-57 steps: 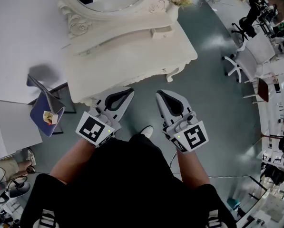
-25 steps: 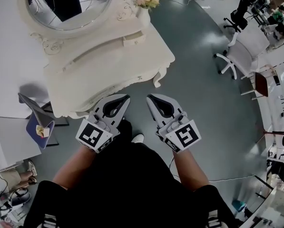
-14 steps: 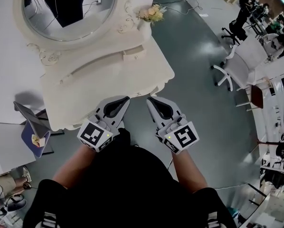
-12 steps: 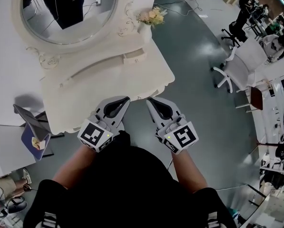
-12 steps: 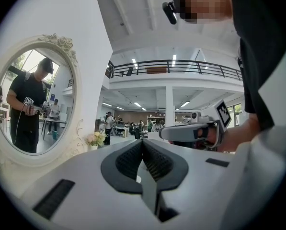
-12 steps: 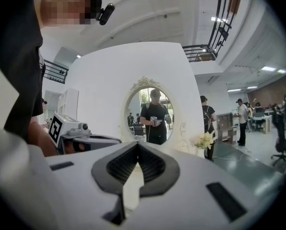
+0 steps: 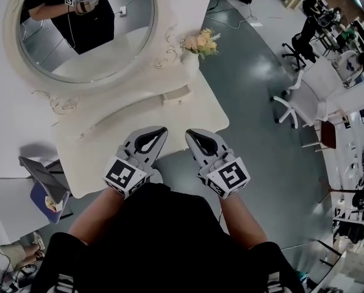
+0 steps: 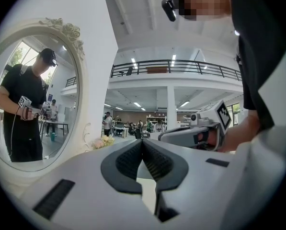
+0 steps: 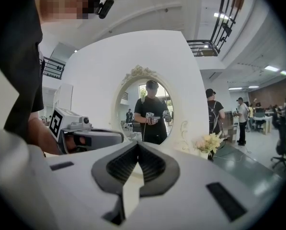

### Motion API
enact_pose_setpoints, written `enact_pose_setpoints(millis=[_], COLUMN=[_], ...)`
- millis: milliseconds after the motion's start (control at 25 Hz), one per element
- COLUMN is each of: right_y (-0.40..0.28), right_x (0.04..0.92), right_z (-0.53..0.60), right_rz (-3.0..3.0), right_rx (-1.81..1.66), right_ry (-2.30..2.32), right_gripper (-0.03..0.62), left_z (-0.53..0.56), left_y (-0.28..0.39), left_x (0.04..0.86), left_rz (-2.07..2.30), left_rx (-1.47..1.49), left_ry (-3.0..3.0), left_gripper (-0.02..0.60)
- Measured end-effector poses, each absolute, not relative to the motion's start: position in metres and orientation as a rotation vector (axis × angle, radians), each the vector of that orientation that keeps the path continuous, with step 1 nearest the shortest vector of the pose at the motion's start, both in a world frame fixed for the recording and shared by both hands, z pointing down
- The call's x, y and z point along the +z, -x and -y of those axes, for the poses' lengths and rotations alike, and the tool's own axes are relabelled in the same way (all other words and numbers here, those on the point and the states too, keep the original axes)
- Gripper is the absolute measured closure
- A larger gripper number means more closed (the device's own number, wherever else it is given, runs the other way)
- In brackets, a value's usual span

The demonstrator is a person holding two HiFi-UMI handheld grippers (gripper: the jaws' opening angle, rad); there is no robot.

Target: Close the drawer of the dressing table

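**Desk:** Start at the left. What do you have?

**Operator:** In the head view I see a grey-and-blue folded thing (image 7: 42, 187) on the floor (image 7: 261, 139), just beside the left end of the dressing table (image 7: 102, 142). Above the table is the oval mirror (image 7: 117, 54), and I can see the person reflected in it.

**Desk:** And the left gripper?

**Operator:** My left gripper (image 7: 164, 129) is clenched. Its own view shows the pads pressed together at the tip with nothing between them (image 8: 143, 141). From the head view its tip sits over the front of the tabletop.

**Desk:** Where's the drawer?

**Operator:** I can make out a small drawer (image 7: 175, 94) at the back of the tabletop, below the mirror frame and well apart from both grippers. I can't tell how far out it stands. Just right of it and farther back is a bunch of pale flowers (image 7: 201, 41).

**Desk:** And the right side?

**Operator:** My right gripper (image 7: 188, 132) is clenched too, jaws meeting and empty in its own view (image 9: 138, 144). It's near the left one, not touching it, with its tip at the table's front edge. Farther right, a white office chair (image 7: 310, 96) stands on the floor.
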State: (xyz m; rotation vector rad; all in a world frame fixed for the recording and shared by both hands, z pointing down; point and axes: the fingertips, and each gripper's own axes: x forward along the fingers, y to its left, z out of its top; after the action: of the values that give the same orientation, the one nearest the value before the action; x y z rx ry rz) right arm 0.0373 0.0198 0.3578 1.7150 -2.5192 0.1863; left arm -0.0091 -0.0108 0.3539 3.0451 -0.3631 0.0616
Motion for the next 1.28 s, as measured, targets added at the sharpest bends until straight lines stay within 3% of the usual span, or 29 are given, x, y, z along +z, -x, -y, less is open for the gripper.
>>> enact_pose_setpoints(millis=[1280], right_y=[-0.155], right_x=[0.549], right_z=[0.147], right_rz=[2.303], right_rx=[0.618], right_ry=[-1.634], right_gripper=[0.588], left_z=[0.160], left_y=[-0.054], left_x=[0.424], left_rz=[0.635], left_rx=[0.119], left_ry=[-2.967], left_gripper=[0.588])
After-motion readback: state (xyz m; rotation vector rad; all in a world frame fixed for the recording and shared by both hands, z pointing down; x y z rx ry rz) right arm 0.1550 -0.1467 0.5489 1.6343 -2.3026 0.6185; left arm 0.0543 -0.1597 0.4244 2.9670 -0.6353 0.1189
